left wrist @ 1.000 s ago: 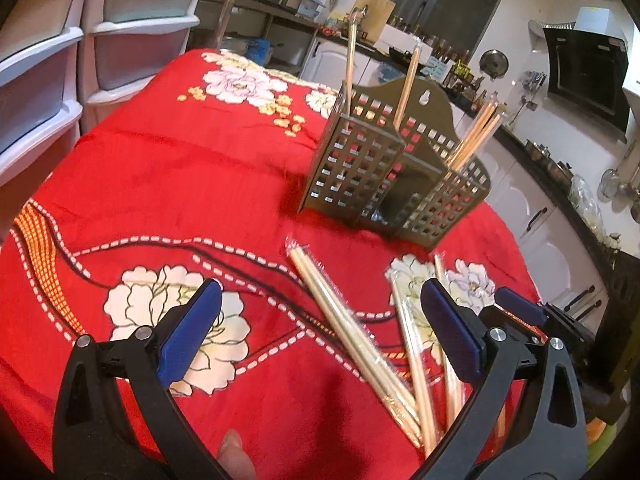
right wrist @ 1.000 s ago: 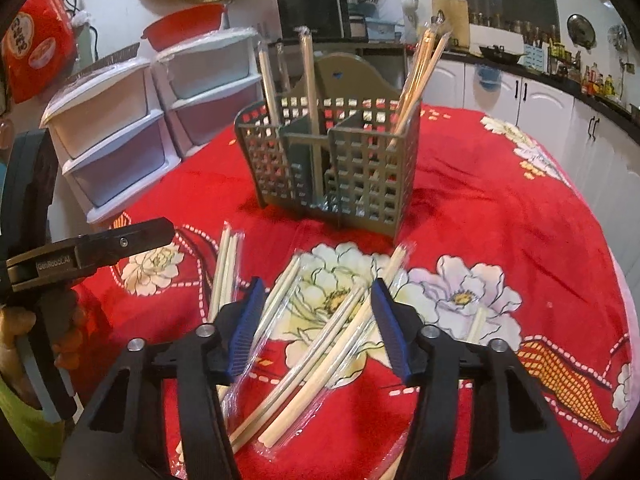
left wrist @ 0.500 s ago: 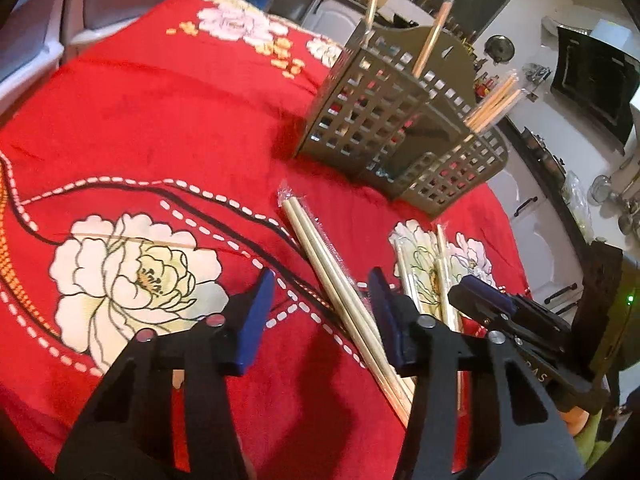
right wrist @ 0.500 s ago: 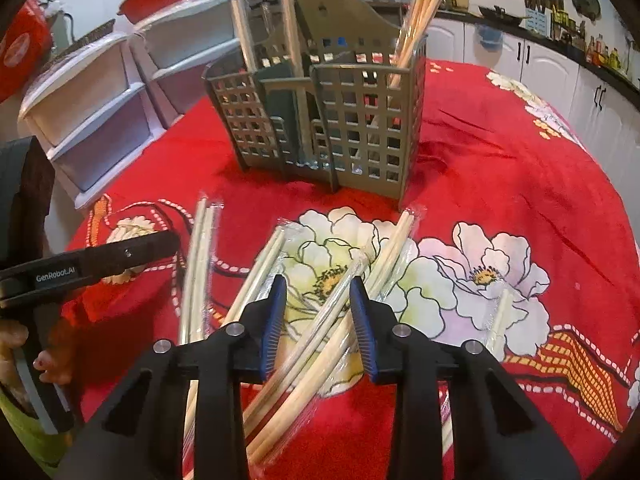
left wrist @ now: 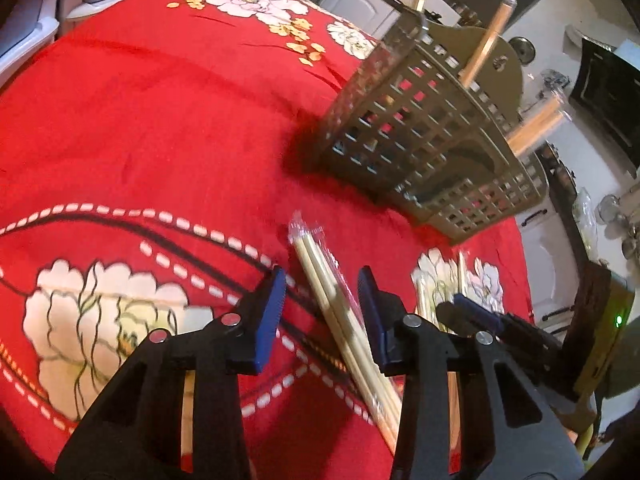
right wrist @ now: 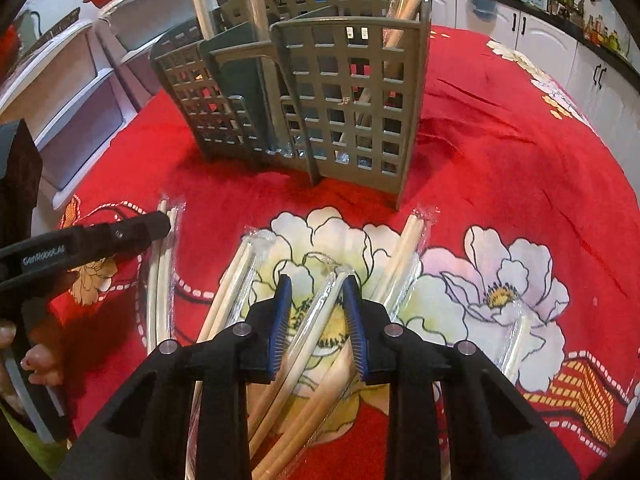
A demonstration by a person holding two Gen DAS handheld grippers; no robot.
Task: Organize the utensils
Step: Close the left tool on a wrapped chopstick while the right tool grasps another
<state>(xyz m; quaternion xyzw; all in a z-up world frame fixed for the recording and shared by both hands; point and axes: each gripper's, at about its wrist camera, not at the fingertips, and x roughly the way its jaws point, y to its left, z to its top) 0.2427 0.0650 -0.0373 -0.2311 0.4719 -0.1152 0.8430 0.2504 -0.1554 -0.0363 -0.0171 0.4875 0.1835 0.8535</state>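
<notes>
Several plastic-wrapped chopstick packs lie on the red floral tablecloth (left wrist: 160, 120). My left gripper (left wrist: 322, 304) is low over one pack (left wrist: 320, 268). Its jaws are closing with the pack between the blue pads (left wrist: 272, 316), which stand clear of it on both sides. My right gripper (right wrist: 318, 316) straddles another wrapped pack (right wrist: 320, 312). Its jaws are also closing, and a gap shows beside the pads (right wrist: 282, 316). Behind the packs stands the grey slotted utensil caddy (left wrist: 420, 132) (right wrist: 340, 100), with a few chopsticks upright in it.
More packs lie at left (right wrist: 164, 272), at centre-left (right wrist: 236, 276), at right (right wrist: 404, 256) and at far right (right wrist: 516, 340). White plastic drawers (right wrist: 68, 92) stand beyond the table's left edge. A person's hand (right wrist: 36, 360) holds the left gripper's handle. Kitchen cabinets (right wrist: 560, 40) line the back.
Both grippers have come down and forward onto the packs, and the caddy looms larger. Their jaws have narrowed from wide to close around one pack each.
</notes>
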